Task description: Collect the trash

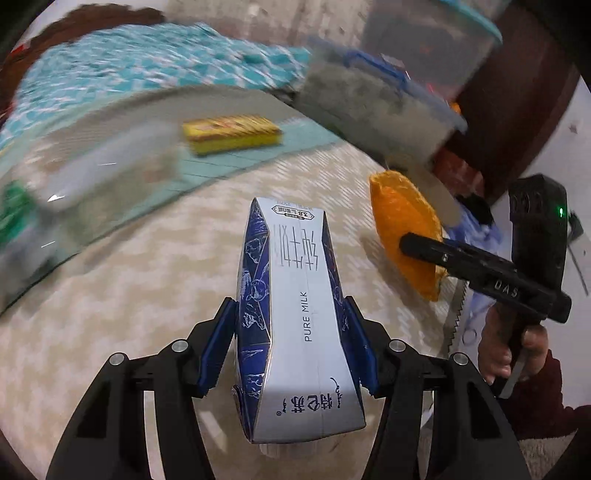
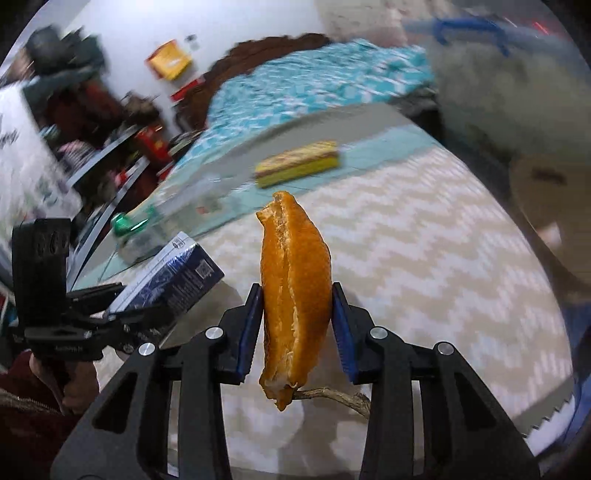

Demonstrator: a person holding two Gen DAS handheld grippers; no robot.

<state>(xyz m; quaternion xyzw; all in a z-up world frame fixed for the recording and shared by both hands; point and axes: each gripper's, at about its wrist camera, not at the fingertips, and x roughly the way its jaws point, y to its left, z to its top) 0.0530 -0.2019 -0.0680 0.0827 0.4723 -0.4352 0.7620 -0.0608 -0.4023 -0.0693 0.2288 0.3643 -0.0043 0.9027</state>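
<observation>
A white wall (image 2: 122,22) backs cluttered shelves (image 2: 110,147), beside a bed with a teal-patterned bedspread (image 2: 314,77).

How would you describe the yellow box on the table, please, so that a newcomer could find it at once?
Start from the round table with the pale zigzag cloth and look to its far side, where a teal mat lies. The yellow box lies flat on that mat, apart from everything else. It is the only flat yellow slab there; the milk carton is blue and silver, and the orange peel is curved.

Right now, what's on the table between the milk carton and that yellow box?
Nothing: only bare zigzag cloth and teal mat between the milk carton and yellow box, in the left wrist view.
</observation>
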